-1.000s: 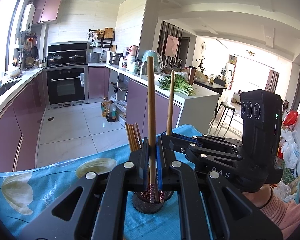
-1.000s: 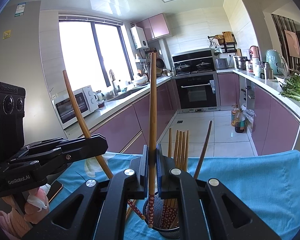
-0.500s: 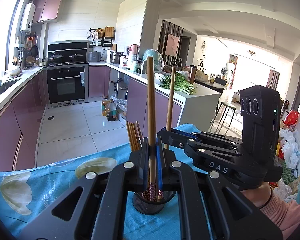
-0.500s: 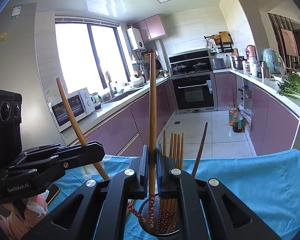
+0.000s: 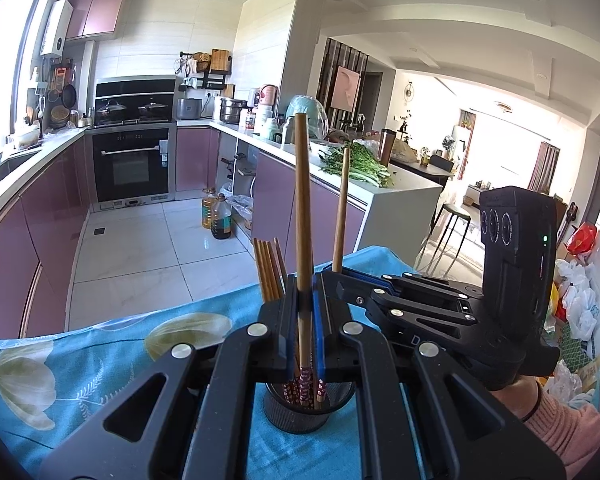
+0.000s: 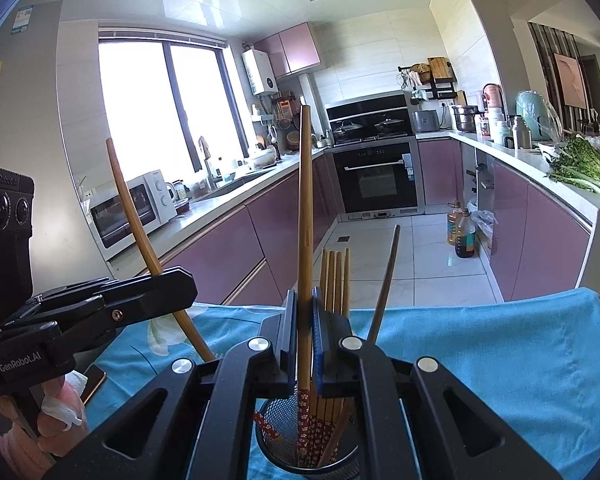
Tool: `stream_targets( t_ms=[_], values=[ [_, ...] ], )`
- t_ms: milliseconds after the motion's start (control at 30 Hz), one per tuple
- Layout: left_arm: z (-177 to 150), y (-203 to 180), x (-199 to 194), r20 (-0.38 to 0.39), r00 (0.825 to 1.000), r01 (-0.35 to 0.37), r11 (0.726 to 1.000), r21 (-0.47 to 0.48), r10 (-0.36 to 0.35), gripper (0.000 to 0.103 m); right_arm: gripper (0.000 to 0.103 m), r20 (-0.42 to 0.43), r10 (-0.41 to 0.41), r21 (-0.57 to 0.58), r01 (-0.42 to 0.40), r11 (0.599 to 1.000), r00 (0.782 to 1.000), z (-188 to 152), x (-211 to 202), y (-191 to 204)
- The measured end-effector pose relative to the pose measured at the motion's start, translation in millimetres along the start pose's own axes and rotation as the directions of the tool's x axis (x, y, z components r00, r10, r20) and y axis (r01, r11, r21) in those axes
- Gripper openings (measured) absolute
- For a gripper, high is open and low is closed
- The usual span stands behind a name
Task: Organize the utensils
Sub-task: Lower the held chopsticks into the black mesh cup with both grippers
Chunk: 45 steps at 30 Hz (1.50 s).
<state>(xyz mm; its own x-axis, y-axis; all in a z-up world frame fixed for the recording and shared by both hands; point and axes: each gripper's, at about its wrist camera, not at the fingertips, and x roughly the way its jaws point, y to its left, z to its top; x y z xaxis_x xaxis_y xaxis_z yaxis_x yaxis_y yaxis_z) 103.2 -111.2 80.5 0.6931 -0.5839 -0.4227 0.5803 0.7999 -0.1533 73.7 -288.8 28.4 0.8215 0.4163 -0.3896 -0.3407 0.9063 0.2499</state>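
Because each gripper is clamped on a single chopstick with its patterned tip already inside the cup (image 6: 306, 446), this reads as the lowering step just before release, not a pick. Left gripper (image 5: 307, 322): jaws tight on the left stick (image 5: 303, 216), held near upright, so it should slide down once let go; in the right wrist view that stick leans and its tip crosses the cup's rim, so it's angled in from the side. Right gripper (image 6: 305, 332): jaws tight on the right stick (image 6: 305, 216), grip low on the shaft, decorated end down in the mesh. Low grip makes sense, I think: less swing at the tip and easier aim at a narrow mouth. Cup stands on the blue cloth (image 6: 480, 344), toward its near edge, right under both tools. A bundle (image 6: 334, 276) already stands upright inside, plus one loose stick (image 6: 386, 276) leaning toward the cup's right side. The grippers sit close together, left one beside the right, so a staggered release looks safer. Risk: a stick catching the bundle and tipping the light cup. Whether either tip touches the bottom, I cannot tell.
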Motion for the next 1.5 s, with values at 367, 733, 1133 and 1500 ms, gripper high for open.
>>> stream_targets(
  t_ms=[367,733,1133,1500],
  values=[
    [-6,-7,13,-0.067,0.998,-0.002,0.999,0.037,0.004,0.007,0.006,-0.037,-0.009,0.014,0.009,1.000,0.999,-9,13,-7],
    [-6,-4,23,-0.104,0.994,-0.007,0.999,0.032,0.010,0.007,0.006,-0.052,-0.010,0.021,0.011,1.000,0.999,-12,15,-8],
    [-13,-3,34,-0.146,0.989,-0.010,0.999,0.037,0.016,0.007,0.006,-0.068,-0.008,0.023,0.010,1.000,0.998,-14,17,-13],
    [-20,-2,42,-0.170,0.985,-0.008,0.999,0.041,0.015,0.007,0.006,-0.079,-0.006,0.024,0.008,1.000,0.997,-16,21,-15]
  ],
)
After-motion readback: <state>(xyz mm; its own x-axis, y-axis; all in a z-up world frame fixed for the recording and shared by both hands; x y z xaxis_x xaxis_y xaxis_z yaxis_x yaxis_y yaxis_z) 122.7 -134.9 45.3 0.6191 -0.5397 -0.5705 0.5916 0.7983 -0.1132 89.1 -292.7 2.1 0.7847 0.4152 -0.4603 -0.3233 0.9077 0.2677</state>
